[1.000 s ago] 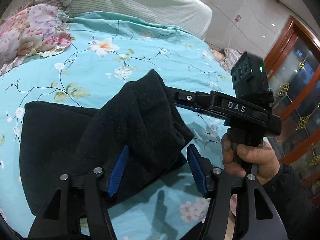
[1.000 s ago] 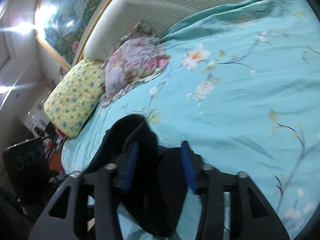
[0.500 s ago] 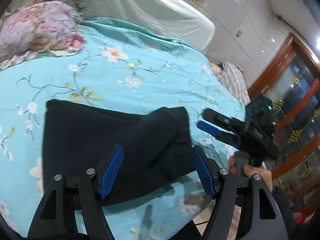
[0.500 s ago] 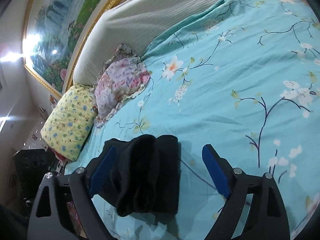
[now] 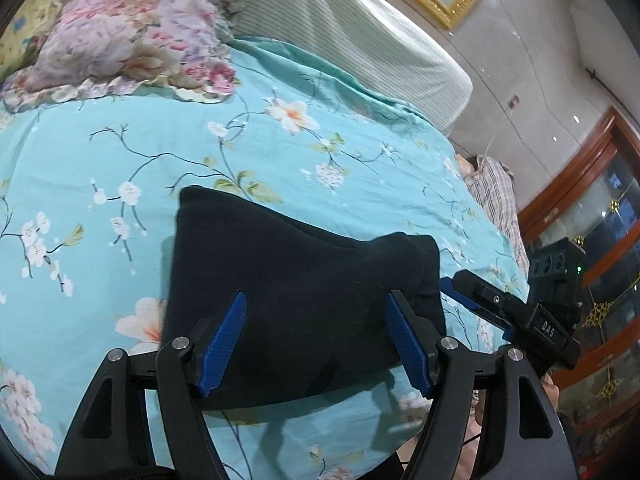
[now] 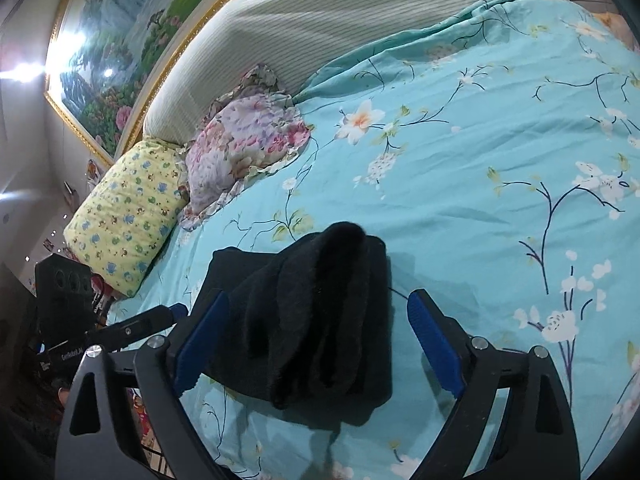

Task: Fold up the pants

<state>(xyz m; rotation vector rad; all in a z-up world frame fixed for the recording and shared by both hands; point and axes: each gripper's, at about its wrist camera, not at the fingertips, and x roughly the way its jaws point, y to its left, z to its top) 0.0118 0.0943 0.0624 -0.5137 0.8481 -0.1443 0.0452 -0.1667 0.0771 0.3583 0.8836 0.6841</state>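
Folded black pants lying flat on floral bed.
Seen between the spread jaws of left hand-held gripper and right hand-held gripper; both just opened wide, gripping nothing.

pants folded, laid on bed | left gripper jaws spread, nothing gripped | right gripper beside pants
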